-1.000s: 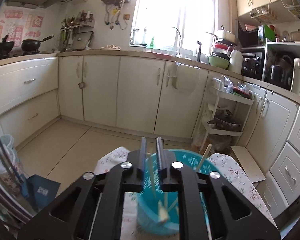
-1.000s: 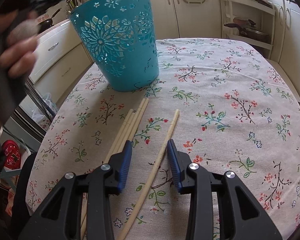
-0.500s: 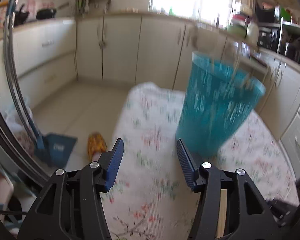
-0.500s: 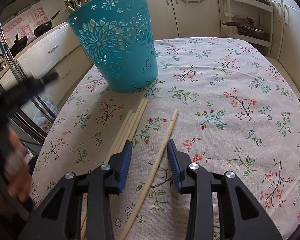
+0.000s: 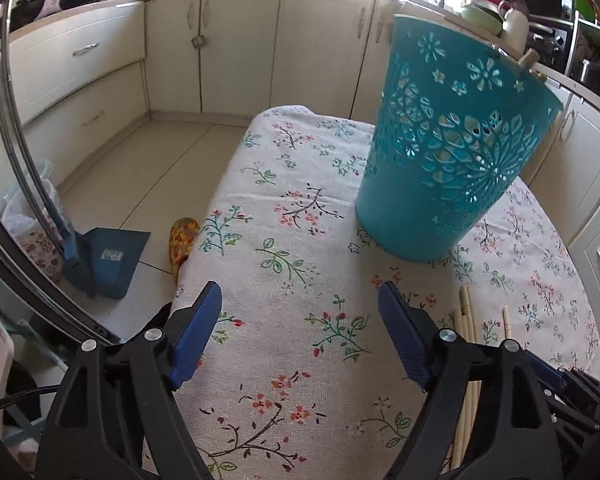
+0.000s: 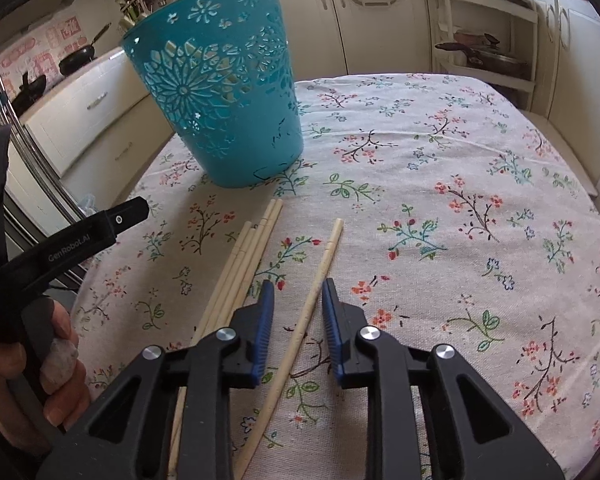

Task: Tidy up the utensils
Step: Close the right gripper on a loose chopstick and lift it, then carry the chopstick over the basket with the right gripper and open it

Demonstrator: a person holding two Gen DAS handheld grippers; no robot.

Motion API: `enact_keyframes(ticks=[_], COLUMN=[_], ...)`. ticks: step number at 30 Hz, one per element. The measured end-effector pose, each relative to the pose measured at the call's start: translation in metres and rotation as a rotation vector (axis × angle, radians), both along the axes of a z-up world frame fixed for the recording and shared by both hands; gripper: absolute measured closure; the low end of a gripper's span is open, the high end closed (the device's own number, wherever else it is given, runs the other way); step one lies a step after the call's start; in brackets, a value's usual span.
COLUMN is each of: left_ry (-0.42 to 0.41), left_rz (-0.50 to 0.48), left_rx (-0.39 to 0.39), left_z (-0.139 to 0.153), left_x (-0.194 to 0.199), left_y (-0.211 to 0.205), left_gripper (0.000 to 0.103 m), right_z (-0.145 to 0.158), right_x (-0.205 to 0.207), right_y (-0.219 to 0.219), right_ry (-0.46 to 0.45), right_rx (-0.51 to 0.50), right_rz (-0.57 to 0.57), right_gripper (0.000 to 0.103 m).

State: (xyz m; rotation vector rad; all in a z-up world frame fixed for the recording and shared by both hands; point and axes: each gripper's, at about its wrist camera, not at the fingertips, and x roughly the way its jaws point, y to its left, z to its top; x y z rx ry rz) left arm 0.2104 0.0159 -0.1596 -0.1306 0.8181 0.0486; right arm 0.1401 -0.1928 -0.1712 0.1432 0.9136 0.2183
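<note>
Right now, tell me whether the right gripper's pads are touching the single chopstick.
Apart. The right wrist view shows the right gripper, jaws just closing, straddling the single chopstick with tablecloth visible on both sides.

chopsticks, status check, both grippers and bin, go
Left hand-held gripper open, empty, jaws just widened. Right hand-held gripper closing around lone chopstick, not yet pinched. Four more chopsticks on cloth. Bin upright, path clear.

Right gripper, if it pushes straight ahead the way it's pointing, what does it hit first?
Most likely the single chopstick lying between its narrowed jaws, then the floral tablecloth beneath it. The right gripper points down at the table; depth is hard to judge.
</note>
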Motion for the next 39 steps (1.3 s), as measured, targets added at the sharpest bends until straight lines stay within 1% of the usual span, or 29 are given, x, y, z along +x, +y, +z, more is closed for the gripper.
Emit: enact_keyframes(ticks=[2,4,6,7,9,10,12,14,18,20,26,28,32,37,38,39], left_ry=[0.008,0.016,0.018,0.018,0.018,0.019,0.021,0.025,0.032,0.032,0.046,0.048,0.048,0.050,0.050,0.050], left_rz=[-0.007,-0.009,-0.009,-0.009,-0.008,-0.009,-0.013,-0.015,-0.015,-0.014,-0.032,-0.038,-0.039,-0.045,-0.045,-0.045], left_rx=[0.003,0.000,-0.008,-0.012,-0.019,-0.021,-0.021,-0.018,-0.016,-0.018,-0.018,-0.019,-0.026,-0.024,-0.022,-0.021], left_z=[-0.001,-0.002,-0.002,-0.002,-0.002,-0.002,-0.002,-0.002,-0.003,-0.003,-0.005,-0.006,-0.006,-0.006,-0.006,-0.006], left_x=[0.001,0.003,0.003,0.003,0.003,0.003,0.003,0.004,0.005,0.005,0.007,0.007,0.007,0.008,0.008,0.008], left_y=[-0.002,-0.001,0.000,0.001,0.001,0.001,0.001,0.000,0.000,0.000,-0.003,-0.003,-0.003,-0.004,-0.004,-0.004], left_gripper=[0.025,0.025,0.024,0.024,0.024,0.024,0.024,0.024,0.024,0.024,0.023,0.023,0.023,0.023,0.023,0.023], right_z=[0.000,0.001,0.002,0.003,0.004,0.004,0.003,0.002,0.002,0.003,0.004,0.006,0.026,0.077,0.093,0.104], right_x=[0.001,0.000,-0.003,-0.005,-0.008,-0.008,-0.006,-0.001,-0.001,0.001,-0.001,0.000,-0.008,-0.017,-0.017,-0.017], right_y=[0.006,0.015,0.023,0.025,0.025,0.024,0.017,0.015,0.021,0.017,0.013,0.011,0.003,-0.016,-0.021,-0.023], right_ry=[-0.007,-0.018,-0.026,-0.019,0.003,0.007,0.013,0.019,0.005,0.019,0.031,0.038,-0.017,-0.135,-0.172,-0.197], right_rx=[-0.052,-0.127,-0.190,-0.193,-0.186,-0.192,-0.174,-0.141,-0.169,-0.158,-0.147,-0.110,-0.004,0.175,0.229,0.256], right_rz=[0.010,0.037,0.092,0.118,0.166,0.171,0.134,0.105,0.117,0.130,0.129,0.127,0.123,0.110,0.103,0.098], right_gripper=[0.080,0.081,0.085,0.091,0.092,0.092,0.088,0.088,0.088,0.093,0.097,0.097,0.097,0.097,0.097,0.097])
